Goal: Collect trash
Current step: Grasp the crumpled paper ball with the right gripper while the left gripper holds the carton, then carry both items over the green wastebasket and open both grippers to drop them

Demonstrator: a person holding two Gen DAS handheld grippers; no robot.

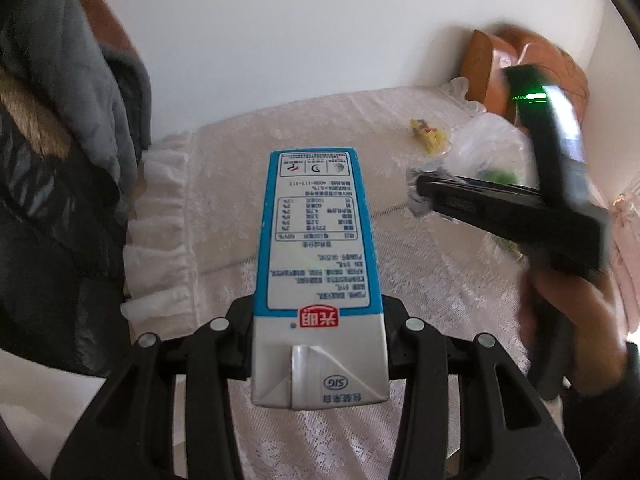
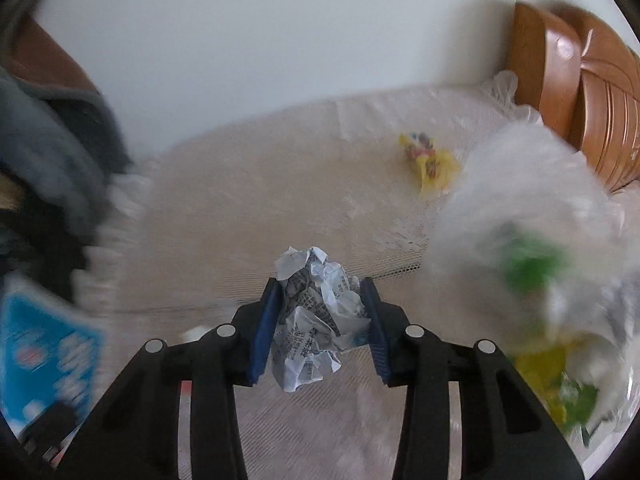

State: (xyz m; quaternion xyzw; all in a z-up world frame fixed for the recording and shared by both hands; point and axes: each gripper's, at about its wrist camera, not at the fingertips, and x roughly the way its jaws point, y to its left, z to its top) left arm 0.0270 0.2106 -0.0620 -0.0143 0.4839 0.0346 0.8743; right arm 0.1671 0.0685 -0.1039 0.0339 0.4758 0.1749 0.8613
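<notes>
Left tongs (image 1: pixel 320 320) clamp a blue-and-white milk carton (image 1: pixel 316 240), printed panel up. Right tongs (image 2: pixel 320 320) pinch a crumpled printed paper ball (image 2: pixel 316 312) over the lace-covered bed (image 2: pixel 240 200).

Lace-covered bed (image 2: pixel 248 200) with yellow wrapper (image 2: pixel 430 162) and, seemingly, clear plastic bag (image 2: pixel 520 184).

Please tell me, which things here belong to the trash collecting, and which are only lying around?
Job:
- milk carton, held in left gripper
- crumpled paper, held in right gripper
- yellow wrapper on the lace cover
- clear plastic bag holding trash

Lying about:
- lace cover
- wooden headboard
- grey clothes
</notes>
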